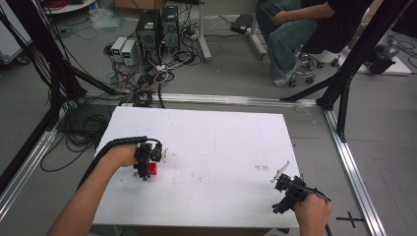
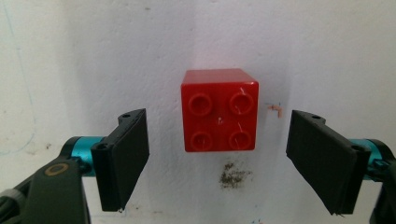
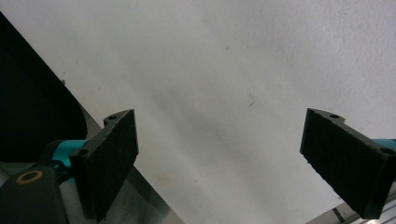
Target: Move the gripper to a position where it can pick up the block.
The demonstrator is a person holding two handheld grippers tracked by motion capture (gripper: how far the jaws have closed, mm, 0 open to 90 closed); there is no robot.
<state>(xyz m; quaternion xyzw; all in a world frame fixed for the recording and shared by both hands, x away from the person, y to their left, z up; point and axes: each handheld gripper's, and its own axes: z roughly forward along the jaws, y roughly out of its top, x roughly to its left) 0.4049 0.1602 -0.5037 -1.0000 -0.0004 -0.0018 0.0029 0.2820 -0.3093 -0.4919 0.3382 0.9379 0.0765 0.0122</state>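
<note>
Fingers point(image 2: 123, 158) of left gripper point(image 1: 146, 161): spread apart, pointing down, flanking red brick point(image 2: 219, 109) without touching it. Red brick: studs up, on white bench point(image 1: 221, 142), left part. Right gripper point(image 1: 290, 189): fingers released, far right of brick, angled over bench's near corner.

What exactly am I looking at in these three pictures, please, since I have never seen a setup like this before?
There is no robot here: a person holds hand-operated tongs in each hand at a white table. The high view looks down from above. It shows the left tongs over a red toy brick, and the right tongs near the table's right edge. The other two pictures come from cameras riding on the tongs themselves. The left one shows the red brick, studs facing the camera, lying between two open black jaws that do not touch it. The right one shows open jaws over bare table. Nothing is held yet.
</note>
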